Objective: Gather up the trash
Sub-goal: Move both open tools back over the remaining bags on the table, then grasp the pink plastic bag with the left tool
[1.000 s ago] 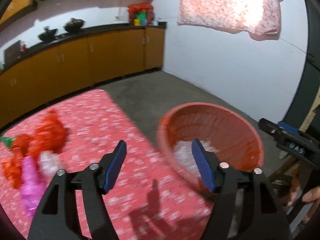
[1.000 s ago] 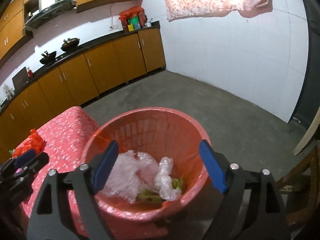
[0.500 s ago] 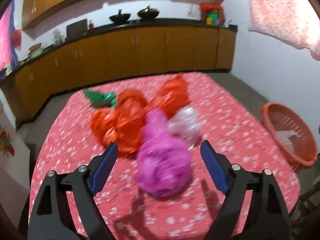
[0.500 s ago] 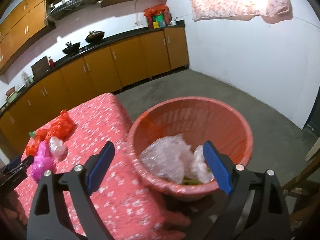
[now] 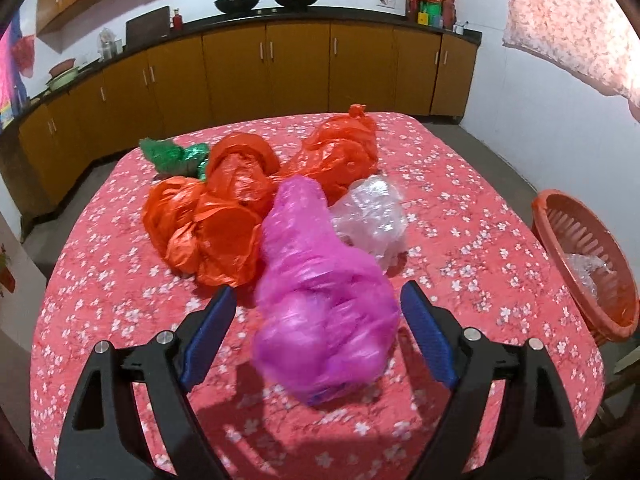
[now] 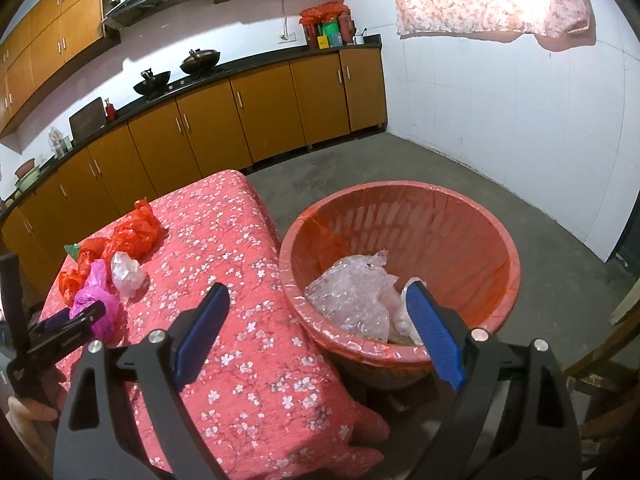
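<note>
Magenta plastic fills the middle of our left view: the pink bag (image 5: pixel 320 300) lies crumpled on the flowered tablecloth (image 5: pixel 460 220), between the blue pads of our left gripper (image 5: pixel 316 340). The pads stand clear of it on both sides, so the jaws are wide and grip nothing; they have just been spreading. At twelve o'clock from the pink bag sits a heap of orange bags (image 5: pixel 240 208), at one o'clock a clear bag (image 5: pixel 372 216), and at eleven o'clock a green wrapper (image 5: pixel 172 156). At three o'clock, past the table edge, the red basket (image 5: pixel 588 264) is cut off by the frame.

A second ago this view held the basket between the pads; half a second ago the pink bag sat farther up the frame, and now it is nearer and larger.

Our right gripper (image 6: pixel 320 332) is also spread wide with nothing between its pads. The basket (image 6: pixel 400 272) lies at one o'clock from it, with clear plastic trash (image 6: pixel 352 292) inside. A second ago the basket filled the space between these pads; now it sits to the right and the table takes the left half.

The right pad hides part of the trash, so what lies under it we cannot tell. At nine o'clock our left gripper (image 6: pixel 76 316) shows only partly, against the pink bag (image 6: pixel 96 296). The pink bag's near end is blurred in the left view.
</note>
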Action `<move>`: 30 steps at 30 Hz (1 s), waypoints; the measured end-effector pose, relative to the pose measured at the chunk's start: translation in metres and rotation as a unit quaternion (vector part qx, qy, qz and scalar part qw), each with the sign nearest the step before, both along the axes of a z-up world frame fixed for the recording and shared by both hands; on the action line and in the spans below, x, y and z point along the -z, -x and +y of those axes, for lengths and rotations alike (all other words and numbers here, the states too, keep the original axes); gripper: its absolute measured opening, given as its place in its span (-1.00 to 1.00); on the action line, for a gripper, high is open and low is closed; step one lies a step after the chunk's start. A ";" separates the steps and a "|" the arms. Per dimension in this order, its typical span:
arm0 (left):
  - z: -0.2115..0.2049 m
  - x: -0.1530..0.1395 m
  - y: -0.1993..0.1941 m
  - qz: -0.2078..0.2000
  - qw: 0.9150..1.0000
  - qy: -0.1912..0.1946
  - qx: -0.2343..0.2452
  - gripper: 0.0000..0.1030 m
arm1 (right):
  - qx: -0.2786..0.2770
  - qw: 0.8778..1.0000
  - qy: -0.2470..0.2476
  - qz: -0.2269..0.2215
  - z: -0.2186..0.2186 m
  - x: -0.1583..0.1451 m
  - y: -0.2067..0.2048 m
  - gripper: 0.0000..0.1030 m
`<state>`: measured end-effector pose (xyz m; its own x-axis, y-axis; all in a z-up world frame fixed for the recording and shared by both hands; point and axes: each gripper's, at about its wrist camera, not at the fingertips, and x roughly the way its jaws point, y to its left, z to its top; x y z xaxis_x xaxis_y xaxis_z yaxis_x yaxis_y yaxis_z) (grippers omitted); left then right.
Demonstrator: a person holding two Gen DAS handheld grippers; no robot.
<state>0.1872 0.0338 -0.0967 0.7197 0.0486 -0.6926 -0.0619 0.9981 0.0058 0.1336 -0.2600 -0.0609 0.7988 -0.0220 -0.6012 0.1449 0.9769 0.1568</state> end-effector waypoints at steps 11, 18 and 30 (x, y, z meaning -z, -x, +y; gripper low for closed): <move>-0.005 0.011 -0.014 0.024 1.000 0.011 0.005 0.33 | 0.000 1.000 -0.002 0.001 0.000 0.001 0.000 0.71; -0.007 0.009 -0.012 0.021 1.000 0.010 0.012 0.29 | -0.003 1.000 -0.003 0.003 0.002 0.002 -0.001 0.71; 0.001 -0.011 0.012 -0.008 0.999 0.019 0.032 0.29 | -0.015 1.000 0.006 -0.001 0.013 -0.003 -0.004 0.71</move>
<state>0.1751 0.0346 -0.0854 0.7311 -0.0245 -0.6818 0.0029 0.9995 -0.0327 0.1374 -0.2474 -0.0578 0.8006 -0.0053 -0.5992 0.1154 0.9826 0.1456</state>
